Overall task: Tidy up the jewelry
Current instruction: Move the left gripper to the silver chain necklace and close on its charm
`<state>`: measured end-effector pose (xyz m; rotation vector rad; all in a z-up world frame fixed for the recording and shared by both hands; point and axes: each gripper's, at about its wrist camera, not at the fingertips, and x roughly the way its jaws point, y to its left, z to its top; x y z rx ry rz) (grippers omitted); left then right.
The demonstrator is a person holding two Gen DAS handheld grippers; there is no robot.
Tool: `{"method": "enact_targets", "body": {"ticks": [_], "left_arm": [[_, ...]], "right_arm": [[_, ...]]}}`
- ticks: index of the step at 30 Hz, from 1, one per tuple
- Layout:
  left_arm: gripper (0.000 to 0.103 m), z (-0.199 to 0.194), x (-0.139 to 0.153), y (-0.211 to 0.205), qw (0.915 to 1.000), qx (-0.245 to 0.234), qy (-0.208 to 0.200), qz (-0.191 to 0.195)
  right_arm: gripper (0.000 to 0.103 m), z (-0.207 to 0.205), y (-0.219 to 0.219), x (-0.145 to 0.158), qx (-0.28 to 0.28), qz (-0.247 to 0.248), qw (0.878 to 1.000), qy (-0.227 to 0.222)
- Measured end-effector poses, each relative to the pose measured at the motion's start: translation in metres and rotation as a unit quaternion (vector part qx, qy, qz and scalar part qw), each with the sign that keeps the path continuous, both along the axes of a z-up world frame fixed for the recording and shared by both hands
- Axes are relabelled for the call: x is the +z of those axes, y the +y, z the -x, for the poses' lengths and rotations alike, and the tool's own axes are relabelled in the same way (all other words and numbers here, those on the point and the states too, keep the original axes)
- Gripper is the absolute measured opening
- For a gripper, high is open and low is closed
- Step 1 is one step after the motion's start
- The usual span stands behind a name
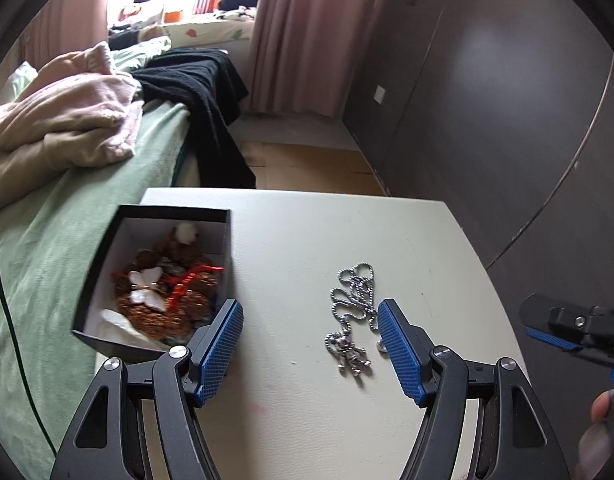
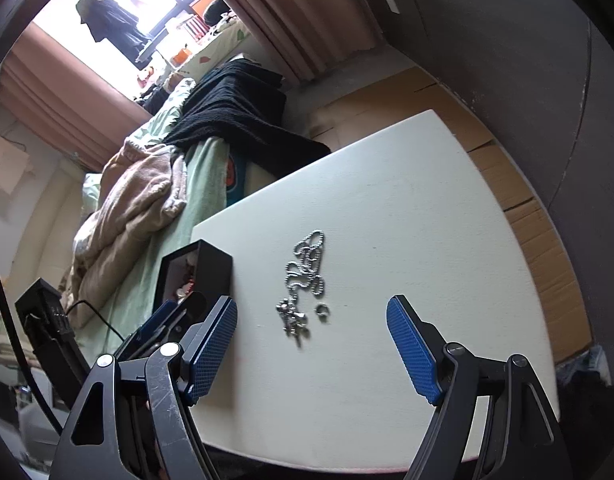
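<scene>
So, left wrist view first:
left claw (image 1: pixel 310 346): spread wide, gripping nothing, pads clear of everything
necklace (image 1: pixel 353 312): silver ball chain with a little figure pendant, loose on the white surface (image 1: pixel 307 420), sitting between the two pads, closer to the right one
box (image 1: pixel 155 280): black, open, already stuffed with beaded pieces and a white butterfly, just beside the left pad
right claw (image 1: pixel 563 332): poking in at the right edge

Right wrist view:
right claw (image 2: pixel 311 344): also released, empty
necklace (image 2: pixel 303 280): ahead of the pads, not touched
ring (image 2: pixel 322 311): small, just beside the pendant
risk: pinching only one loop, rest of the chain dragging and flicking the ring away
risk two: left pad bumping the box off toward the bed (image 2: pixel 147 200)
</scene>
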<state>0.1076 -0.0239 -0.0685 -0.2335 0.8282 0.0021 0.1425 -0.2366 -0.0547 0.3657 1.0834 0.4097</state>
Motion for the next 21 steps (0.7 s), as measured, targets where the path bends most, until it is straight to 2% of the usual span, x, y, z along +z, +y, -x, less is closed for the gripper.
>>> {"method": "enact_targets", "body": {"ticks": [4, 6, 12, 14, 17, 21], "left_arm": [[0.070, -0.009, -0.009, -0.013, 0.9996, -0.001, 0.012, -0.024], [0.062, -0.015, -0.016, -0.017, 0.9992, 0.002, 0.024, -0.031], [0.058, -0.025, -0.031, -0.037, 0.9966, -0.002, 0.038, -0.072], [0.055, -0.027, -0.034, -0.043, 0.9963, -0.014, 0.041, -0.074], [0.046, -0.031, -0.041, -0.050, 0.9960, -0.023, 0.054, -0.067], [0.038, -0.035, -0.054, -0.049, 0.9945, -0.016, 0.082, -0.063]], "right_arm": [[0.077, 0.000, -0.016, -0.001, -0.009, -0.002, 1.000, 0.006], [0.078, 0.000, -0.024, -0.001, -0.015, -0.008, 1.000, 0.007], [0.078, -0.003, -0.039, -0.002, -0.032, -0.026, 0.999, 0.012], [0.078, -0.005, -0.042, -0.002, -0.036, -0.030, 0.999, 0.013], [0.078, -0.006, -0.046, -0.002, -0.040, -0.034, 0.999, 0.014], [0.078, -0.007, -0.049, -0.003, -0.045, -0.034, 0.998, 0.016]]}}
